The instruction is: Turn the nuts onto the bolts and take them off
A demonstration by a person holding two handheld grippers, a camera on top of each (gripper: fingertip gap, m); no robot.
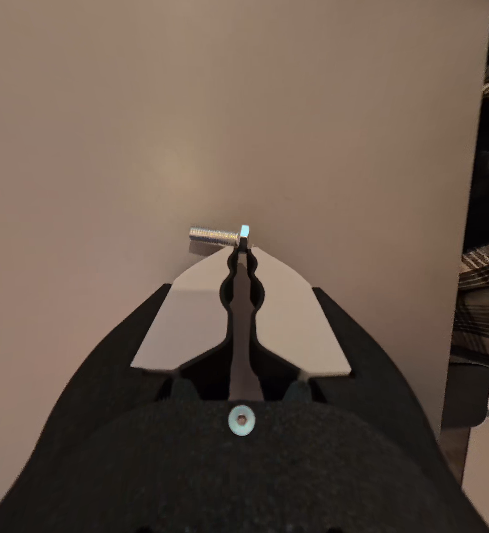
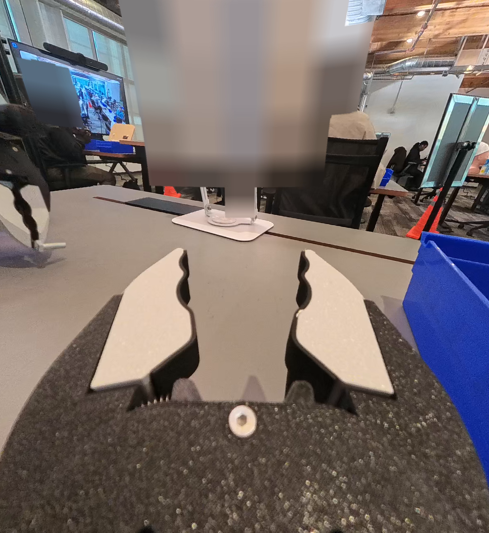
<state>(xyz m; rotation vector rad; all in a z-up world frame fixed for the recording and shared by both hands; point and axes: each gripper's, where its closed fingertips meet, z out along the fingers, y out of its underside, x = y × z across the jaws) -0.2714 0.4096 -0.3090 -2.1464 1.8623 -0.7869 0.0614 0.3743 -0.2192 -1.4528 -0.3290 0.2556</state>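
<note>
The left gripper is pinching the hex head of the short silver steel bolt, w/ the thread sticking out sideways, free for a nut. The right gripper is hanging wide open and empty over the grey surface, beside the blue plastic bin.

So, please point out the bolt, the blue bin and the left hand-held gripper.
bolt (image 1: pixel 218 236): left wrist view, on its threaded shank.
blue bin (image 2: pixel 451 326): right wrist view, on its near wall.
left hand-held gripper (image 1: pixel 242 250): left wrist view, between its fingertips.
</note>
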